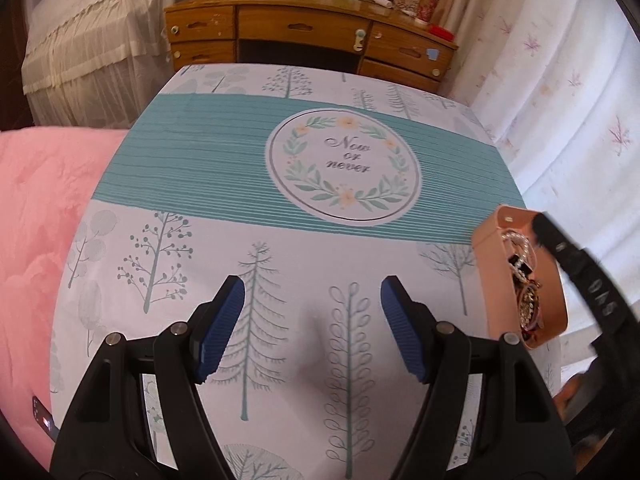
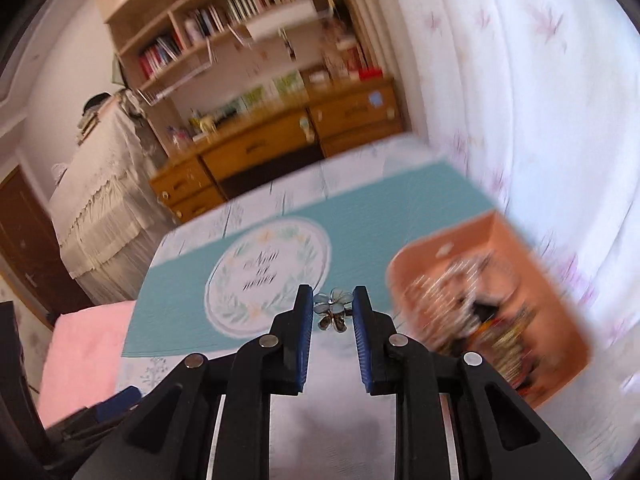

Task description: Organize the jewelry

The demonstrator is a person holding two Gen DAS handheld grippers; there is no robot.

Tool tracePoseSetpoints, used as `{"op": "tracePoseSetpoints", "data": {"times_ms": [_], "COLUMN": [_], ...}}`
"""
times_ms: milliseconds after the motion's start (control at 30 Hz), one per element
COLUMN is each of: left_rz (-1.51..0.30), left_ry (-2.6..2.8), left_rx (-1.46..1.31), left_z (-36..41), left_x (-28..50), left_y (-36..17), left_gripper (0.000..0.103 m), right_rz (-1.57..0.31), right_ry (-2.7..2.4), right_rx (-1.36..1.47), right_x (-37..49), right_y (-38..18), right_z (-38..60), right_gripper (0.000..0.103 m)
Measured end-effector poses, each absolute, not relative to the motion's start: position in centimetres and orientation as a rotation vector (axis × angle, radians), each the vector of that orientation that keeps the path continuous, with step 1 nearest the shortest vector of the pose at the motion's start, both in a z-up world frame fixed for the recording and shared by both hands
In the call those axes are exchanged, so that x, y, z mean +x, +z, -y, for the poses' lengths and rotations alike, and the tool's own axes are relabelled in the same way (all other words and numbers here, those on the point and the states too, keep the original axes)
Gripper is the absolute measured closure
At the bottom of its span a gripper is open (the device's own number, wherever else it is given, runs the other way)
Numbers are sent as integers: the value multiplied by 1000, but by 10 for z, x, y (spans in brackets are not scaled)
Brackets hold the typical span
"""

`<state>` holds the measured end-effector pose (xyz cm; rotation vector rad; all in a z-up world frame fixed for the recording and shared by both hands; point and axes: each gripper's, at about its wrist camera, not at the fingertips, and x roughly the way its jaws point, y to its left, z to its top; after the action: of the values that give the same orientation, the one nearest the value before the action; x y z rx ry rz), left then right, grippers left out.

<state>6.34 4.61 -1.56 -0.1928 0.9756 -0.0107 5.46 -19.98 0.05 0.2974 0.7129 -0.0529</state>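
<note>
While a small enamel flower brooch (image 2: 333,307) with pale blue petals sits pinched between the ribbed blue pads (image 2: 306,340) of the right gripper (image 2: 333,300), above the printed tablecloth (image 1: 280,264), the left gripper (image 1: 312,292) hangs spread, empty; just right, a peach tray (image 1: 486,240) holds beaded jewellery (image 1: 528,300).

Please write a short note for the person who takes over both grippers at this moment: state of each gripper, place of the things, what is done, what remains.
Right gripper: shut on a pale blue flower piece, held above the printed table.
Left gripper: open, empty, over the table.
Peach box: at the table's right edge, full of mixed jewelry.
Done: one piece taken up.
Left: set it down, then sort the rest; no sorting place is visible.
</note>
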Motion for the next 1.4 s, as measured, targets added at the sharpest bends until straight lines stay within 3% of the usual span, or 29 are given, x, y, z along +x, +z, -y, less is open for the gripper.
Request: {"op": "tracePoseSetpoints", "data": {"times_ms": [333,600,800,867,1067,1400], "left_rz": [-974,-975,-980,-980,-970,-948], "left_ry": [-76,-78,-70,-67,-77,-23], "left_rx": [-120,-91,-80,-73,-47,-27], "left_z": [-4,8,8,8,12,5], "left_x": [65,71,70,69,56,6], "left_y": [-14,-14,-14,-14,-6,19], "left_gripper": [35,35,31,23,16,14], "right_rz": [-778,-864,-859,-851,-872,-903], "right_ry": [-155,-125,-108,-100,-50,58], "right_rx": [258,263,276,278,262,216], "right_x": [56,79,79,75,56,-10], "right_y": [-14,-43,-46,-42,-23,16], "right_z": [305,317,311,308,291,246], "right_gripper": [84,82,57,55,53,28]}}
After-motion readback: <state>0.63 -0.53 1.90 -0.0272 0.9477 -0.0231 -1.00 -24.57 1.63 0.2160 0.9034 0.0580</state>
